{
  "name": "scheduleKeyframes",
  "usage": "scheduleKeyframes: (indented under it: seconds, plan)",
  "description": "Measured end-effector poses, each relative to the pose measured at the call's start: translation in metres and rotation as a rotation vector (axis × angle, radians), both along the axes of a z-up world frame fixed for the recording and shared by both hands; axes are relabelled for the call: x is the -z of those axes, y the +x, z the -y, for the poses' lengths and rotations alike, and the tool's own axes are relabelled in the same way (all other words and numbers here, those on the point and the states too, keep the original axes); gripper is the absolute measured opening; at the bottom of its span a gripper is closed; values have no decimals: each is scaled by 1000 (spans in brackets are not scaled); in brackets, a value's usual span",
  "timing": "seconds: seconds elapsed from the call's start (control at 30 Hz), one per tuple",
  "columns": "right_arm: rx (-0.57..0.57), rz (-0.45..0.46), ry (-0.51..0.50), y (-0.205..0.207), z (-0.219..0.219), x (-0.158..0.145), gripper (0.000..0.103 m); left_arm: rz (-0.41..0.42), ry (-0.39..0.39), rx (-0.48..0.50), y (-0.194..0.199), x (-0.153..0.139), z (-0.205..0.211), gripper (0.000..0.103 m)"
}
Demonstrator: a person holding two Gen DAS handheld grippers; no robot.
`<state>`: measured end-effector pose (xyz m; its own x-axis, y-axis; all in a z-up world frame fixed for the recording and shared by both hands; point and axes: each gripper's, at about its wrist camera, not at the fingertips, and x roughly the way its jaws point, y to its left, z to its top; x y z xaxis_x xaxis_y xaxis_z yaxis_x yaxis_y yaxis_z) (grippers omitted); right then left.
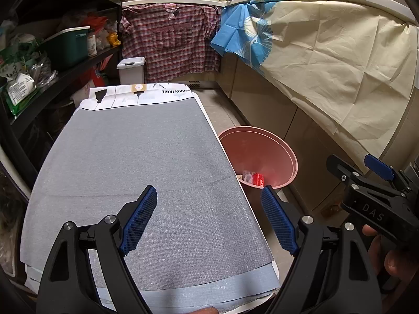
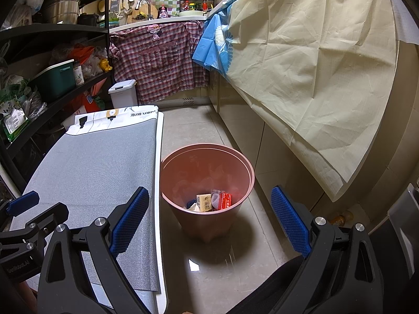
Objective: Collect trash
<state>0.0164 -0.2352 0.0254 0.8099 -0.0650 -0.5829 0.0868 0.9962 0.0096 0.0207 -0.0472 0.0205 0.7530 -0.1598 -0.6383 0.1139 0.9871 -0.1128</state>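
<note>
Trash (image 2: 213,201) sits at the bottom of the pink bin (image 2: 167,180): a red box, a tan carton, clear wrapping. Bin stands on the floor tiles, just beside the right edge of the table (image 2: 159,172). Grey mat (image 1: 136,167) covers the tabletop. Left gripper (image 1: 209,218) hovers over the mat's near right part, fingers wide, nothing between. Right gripper (image 2: 209,218) above the floor near the bin, fingers spread wide, nothing held.

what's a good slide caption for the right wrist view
Open right gripper above a pink plastic bin holding a red carton, beside the grey-covered table.
</note>
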Motion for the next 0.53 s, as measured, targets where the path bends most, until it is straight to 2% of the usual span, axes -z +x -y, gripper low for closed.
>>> scheduleKeyframes:
  seconds: [0.53]
  plan:
    - [0, 1, -1, 0, 0, 0, 93, -2, 5, 4, 0, 2, 1, 79]
